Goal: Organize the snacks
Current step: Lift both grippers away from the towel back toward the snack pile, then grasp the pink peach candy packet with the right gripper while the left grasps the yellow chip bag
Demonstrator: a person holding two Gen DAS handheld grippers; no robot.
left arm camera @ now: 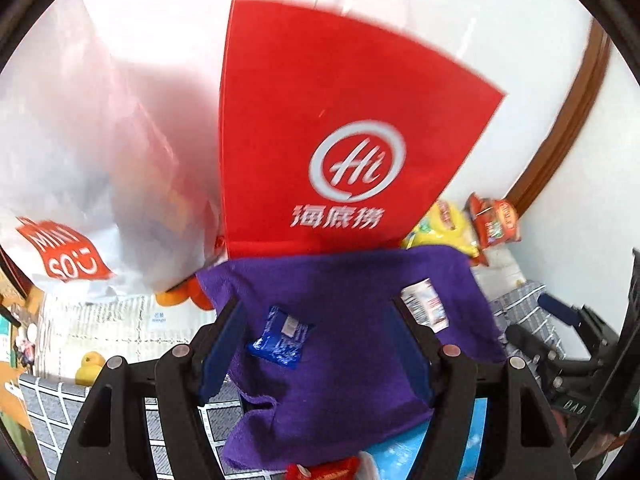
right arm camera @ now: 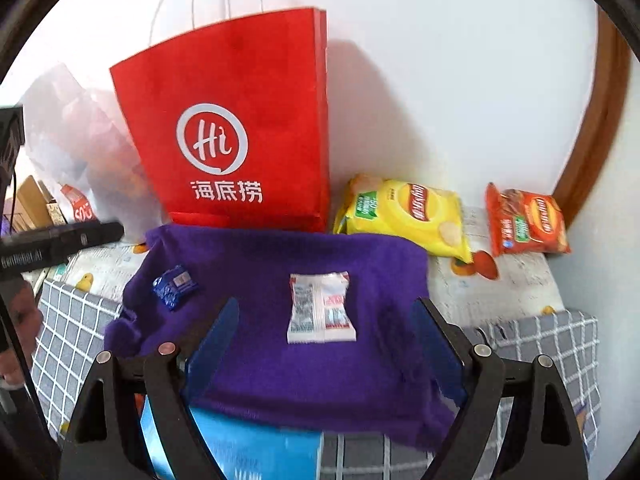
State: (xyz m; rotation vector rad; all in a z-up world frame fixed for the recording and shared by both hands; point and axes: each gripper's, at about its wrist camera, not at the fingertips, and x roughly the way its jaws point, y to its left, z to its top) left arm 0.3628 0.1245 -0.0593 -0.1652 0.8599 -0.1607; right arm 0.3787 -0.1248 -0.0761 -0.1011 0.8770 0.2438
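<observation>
A purple cloth [right arm camera: 280, 256] is spread in front of a red paper bag [right arm camera: 232, 120]. On the cloth lie a small blue packet [right arm camera: 175, 286] and a white packet [right arm camera: 322, 308]. My right gripper [right arm camera: 326, 304] hovers open above the white packet and does not touch it. In the left wrist view my left gripper [left arm camera: 316, 304] is open over the cloth [left arm camera: 340, 280]. The blue packet [left arm camera: 280, 338] lies below it near the left finger, untouched, and the white packet [left arm camera: 426, 306] lies by the right finger. The red bag [left arm camera: 340, 140] stands just behind.
A yellow chip bag [right arm camera: 404, 212] and a red chip bag [right arm camera: 524, 220] lie by the wall at the right. Left of the red bag stands a white plastic bag [left arm camera: 80, 160]. A blue box [right arm camera: 240, 448] pokes out under the cloth's near edge. A checked grey cover [right arm camera: 72, 328] flanks the cloth.
</observation>
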